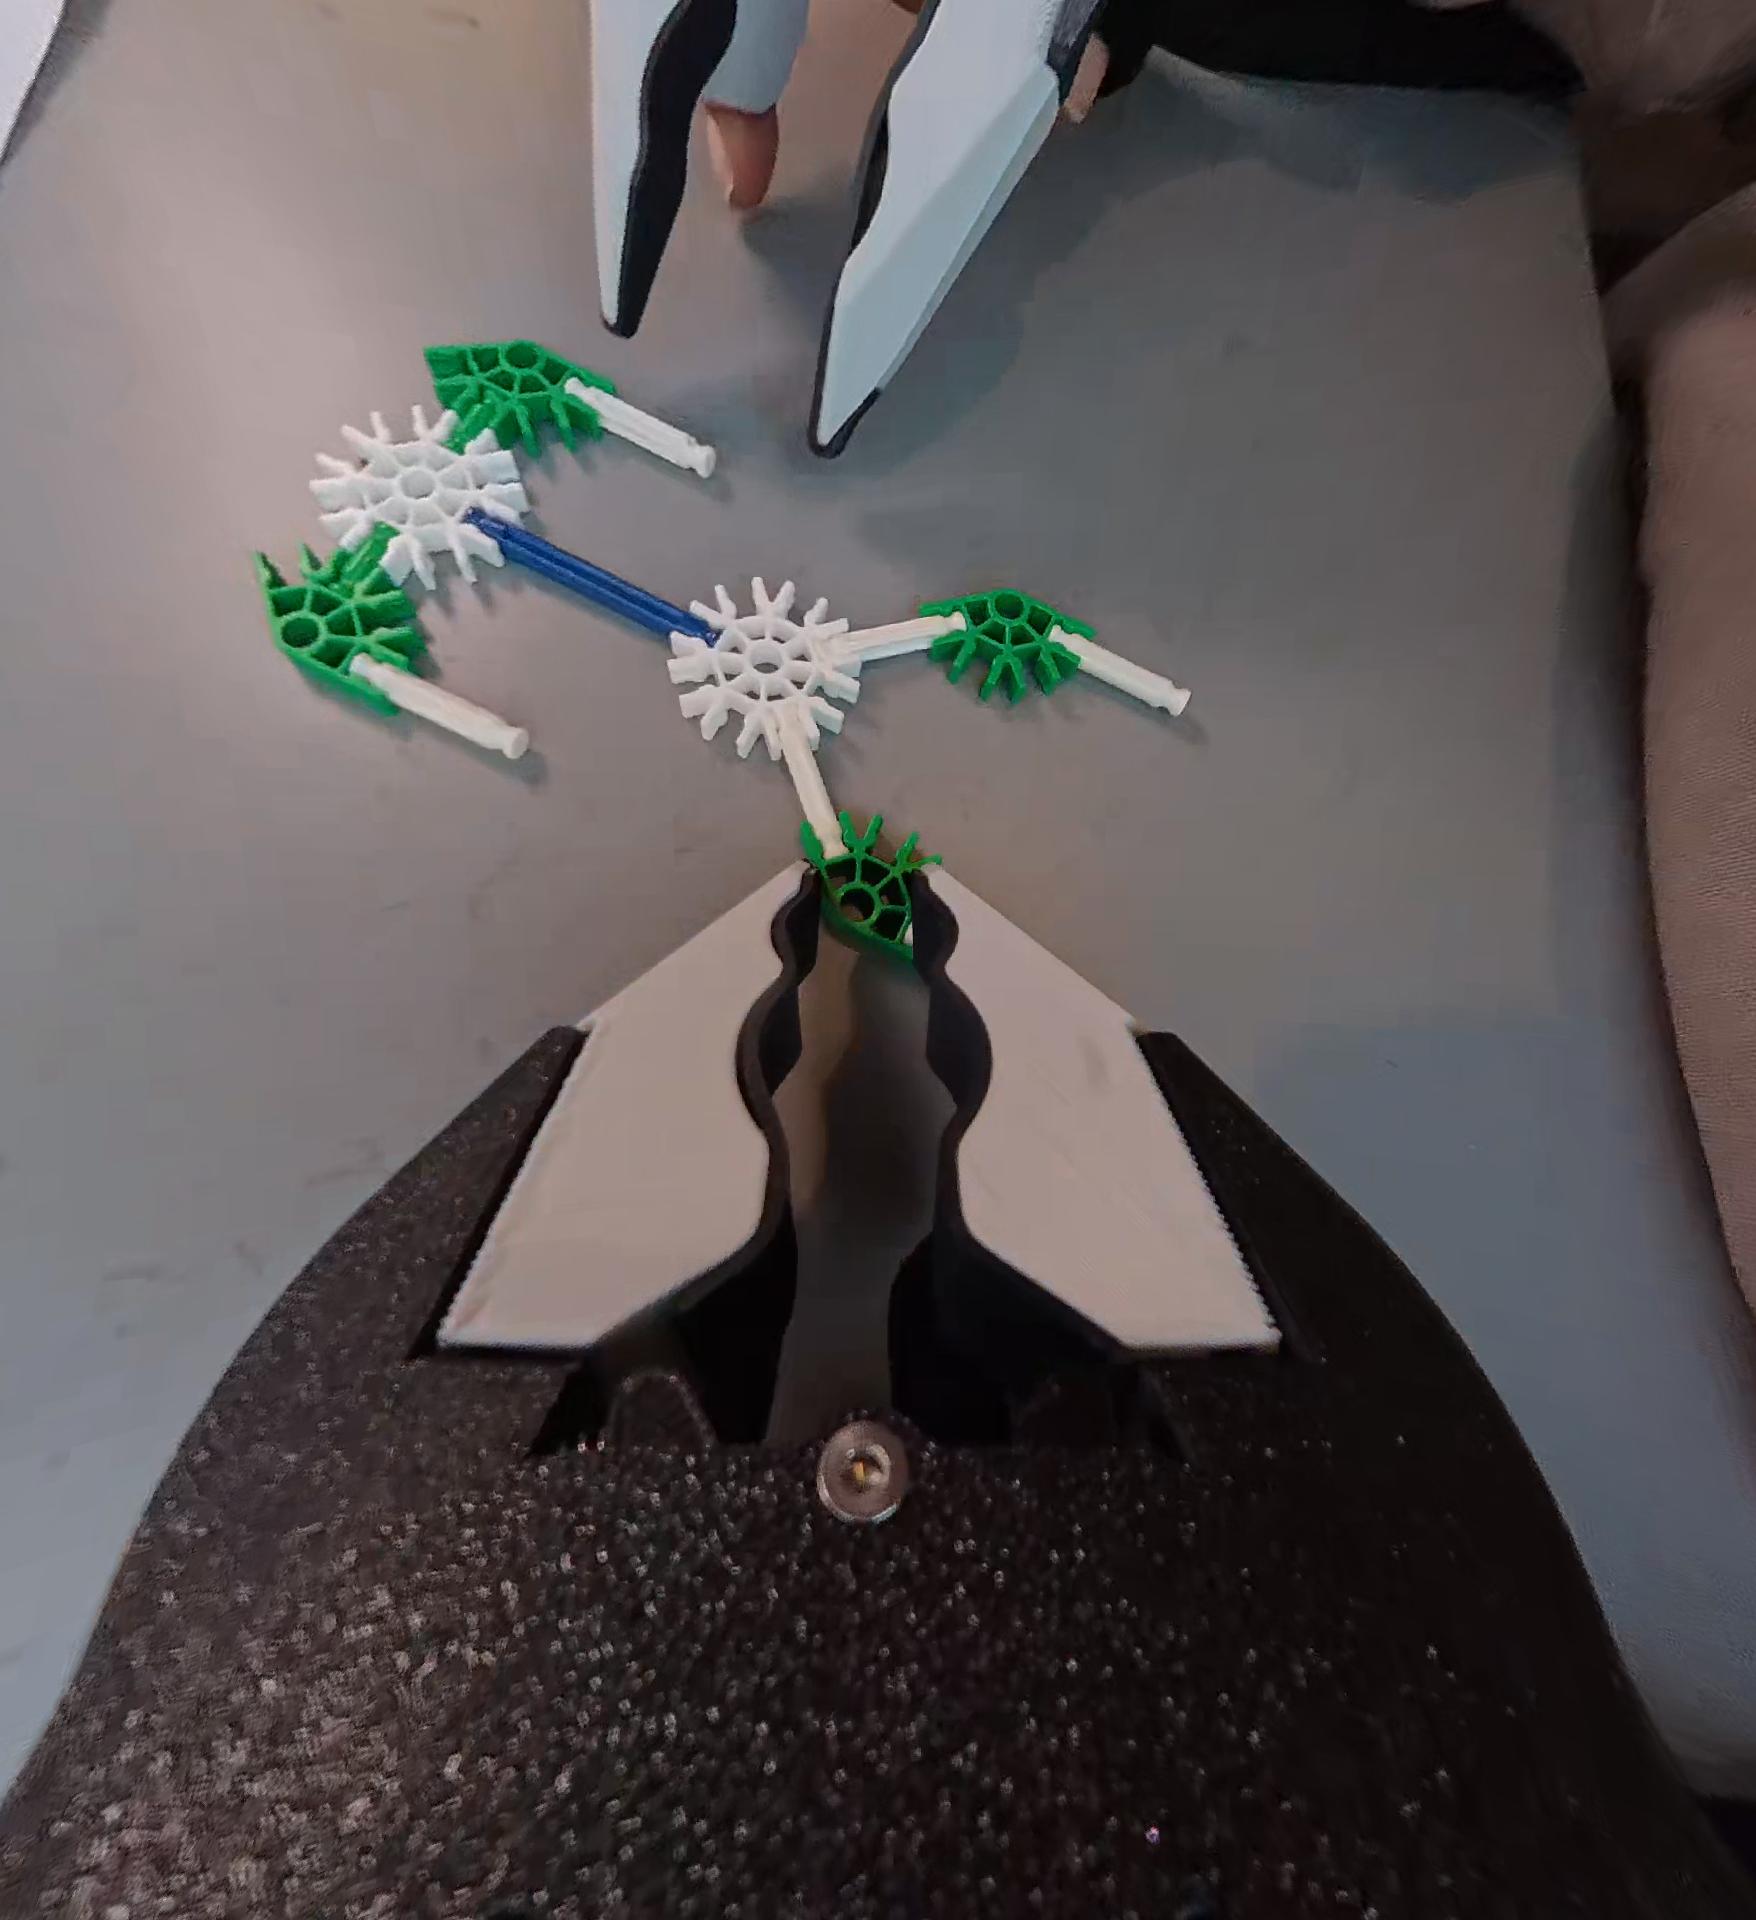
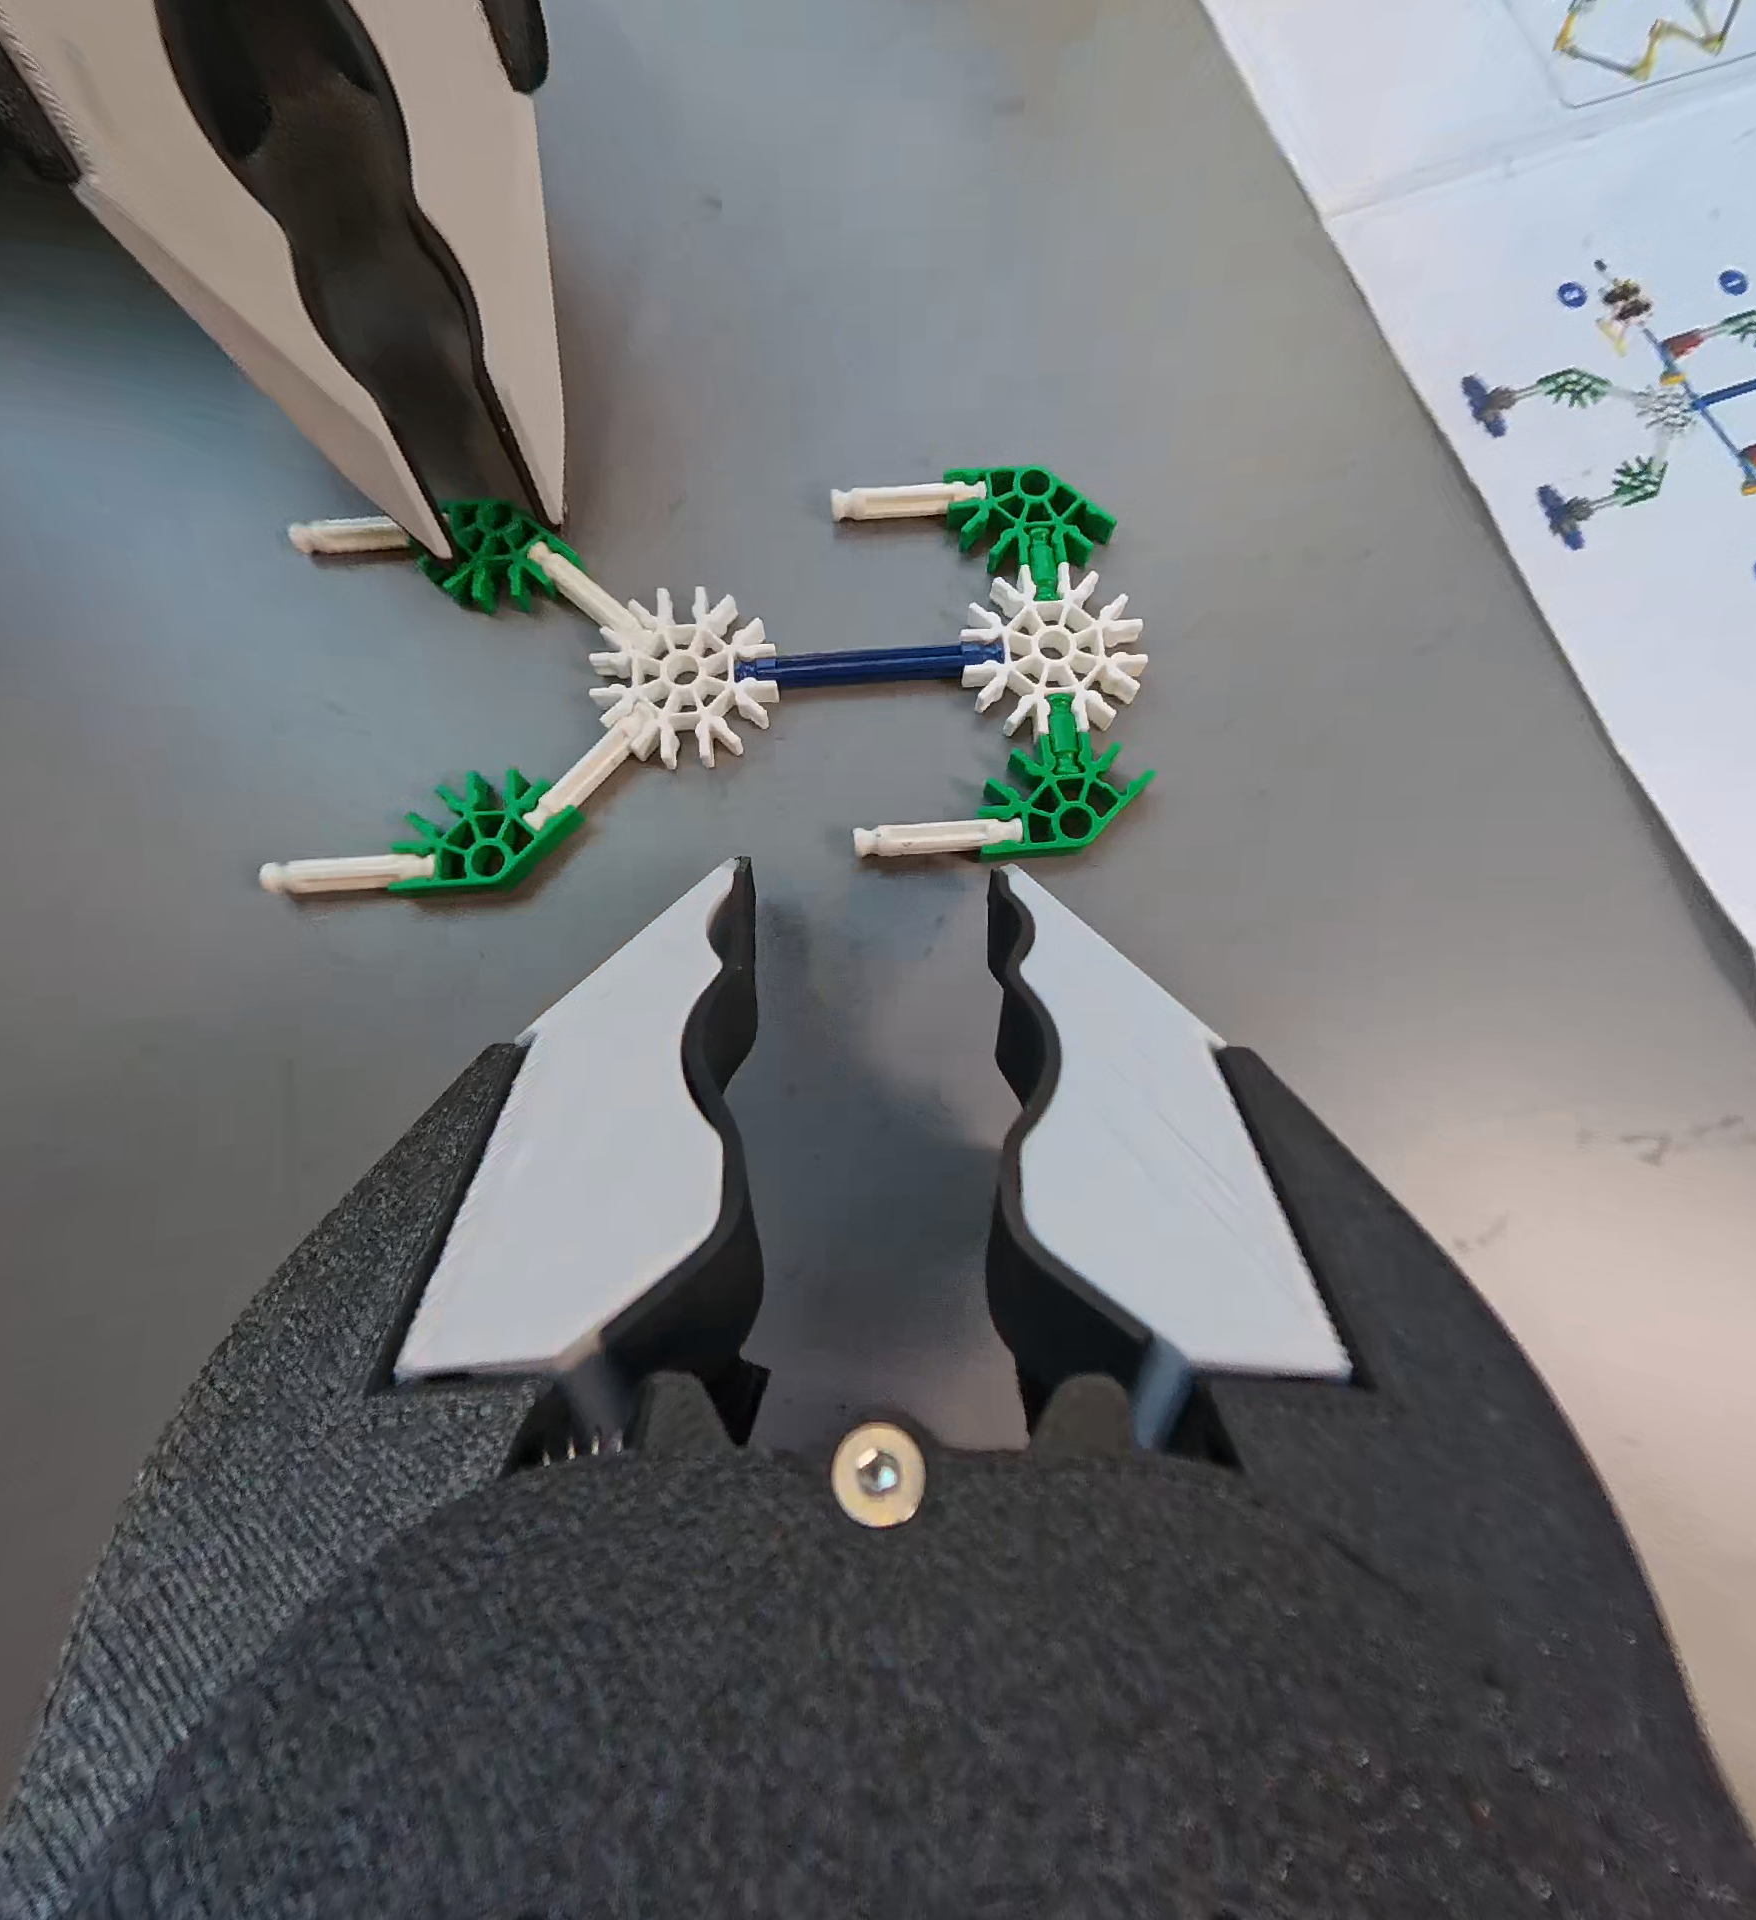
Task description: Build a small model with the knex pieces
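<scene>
1. Grey tabletop (image 2: 1269,1039) carries a flat toy assembly (image 2: 863,665): two white snowflake connectors joined by a blue rod (image 2: 858,665), with four green fan connectors on short rods around them. A printed instruction sheet (image 2: 1632,468) lies at the right edge.
2. Risk, as I judge it: the whole figure hangs together by friction fits, so any twist or lift at one corner could pop the white rod (image 1: 809,787) out of its hub or drag the model askew.
3. The left gripper (image 1: 866,883) is clamped on the green connector (image 1: 869,888) nearest it, jaws nearly together.
4. The right gripper (image 2: 869,883) is spread wide, empty, touching nothing, just beside the assembly.
</scene>
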### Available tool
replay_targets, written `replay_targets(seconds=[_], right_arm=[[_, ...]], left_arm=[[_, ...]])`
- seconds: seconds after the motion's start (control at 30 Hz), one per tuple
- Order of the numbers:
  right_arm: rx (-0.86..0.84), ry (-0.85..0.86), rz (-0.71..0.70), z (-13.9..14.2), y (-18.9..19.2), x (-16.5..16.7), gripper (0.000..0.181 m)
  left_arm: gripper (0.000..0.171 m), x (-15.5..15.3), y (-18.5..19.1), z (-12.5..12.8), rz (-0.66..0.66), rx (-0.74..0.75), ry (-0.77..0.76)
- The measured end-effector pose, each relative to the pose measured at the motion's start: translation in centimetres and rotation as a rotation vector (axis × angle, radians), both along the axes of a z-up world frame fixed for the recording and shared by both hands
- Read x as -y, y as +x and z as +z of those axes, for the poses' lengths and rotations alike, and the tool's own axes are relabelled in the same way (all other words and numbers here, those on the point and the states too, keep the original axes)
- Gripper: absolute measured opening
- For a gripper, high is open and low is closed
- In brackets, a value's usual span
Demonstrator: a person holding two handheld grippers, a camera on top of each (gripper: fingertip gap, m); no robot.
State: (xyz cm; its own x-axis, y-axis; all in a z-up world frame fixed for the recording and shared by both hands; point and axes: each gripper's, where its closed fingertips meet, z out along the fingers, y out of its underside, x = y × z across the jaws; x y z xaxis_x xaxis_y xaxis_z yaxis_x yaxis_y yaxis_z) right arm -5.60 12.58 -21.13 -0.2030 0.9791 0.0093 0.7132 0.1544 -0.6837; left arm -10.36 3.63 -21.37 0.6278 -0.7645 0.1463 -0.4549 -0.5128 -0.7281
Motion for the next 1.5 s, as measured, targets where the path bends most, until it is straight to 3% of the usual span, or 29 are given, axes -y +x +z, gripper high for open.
replay_targets(seconds=[0.23, 0.33, 0.47, 0.57, 0.67, 0.93, 1.3, 1.5], right_arm=[[0.037, 0.077, 0.006, -0.4, -0.9, -1.8, 0.038], [-0.028, 0.087, 0.008, 0.2, -1.2, -2.5, 0.037], [-0.284, 0.061, -0.031, 3.6, -1.9, -3.3, 0.039], [-0.483, 0.058, -0.112, 6.9, -1.6, -4.8, 0.04], [-0.545, 0.032, -0.183, 7.9, -1.3, -5.9, 0.04], [-0.571, 0.091, -0.199, 8.2, -1.3, -6.1, 0.041], [-0.564, 0.039, -0.249, 8.2, -1.1, -7.0, 0.056], [-0.574, 0.025, -0.246, 8.3, -1.0, -6.9, 0.052]], left_arm=[[0.018, -0.1, 2.3, 0.7, -0.038, 0.009, 0.084], [0.02, -2.0, 0.5, 2.2, 0.078, 0.043, 0.173], [0.026, -4.9, -3.6, 5.5, 0.31, 0.104, 0.36], [0.027, -5.6, -6.2, 7.6, 0.446, 0.161, 0.443], [0.027, -5.9, -7.6, 8.5, 0.517, 0.179, 0.488], [0.029, -6.3, -8.6, 7.9, 0.565, 0.111, 0.52], [0.038, -6.5, -9.0, 7.4, 0.586, 0.156, 0.471], [0.039, -6.6, -9.1, 7.0, 0.592, 0.178, 0.438]])
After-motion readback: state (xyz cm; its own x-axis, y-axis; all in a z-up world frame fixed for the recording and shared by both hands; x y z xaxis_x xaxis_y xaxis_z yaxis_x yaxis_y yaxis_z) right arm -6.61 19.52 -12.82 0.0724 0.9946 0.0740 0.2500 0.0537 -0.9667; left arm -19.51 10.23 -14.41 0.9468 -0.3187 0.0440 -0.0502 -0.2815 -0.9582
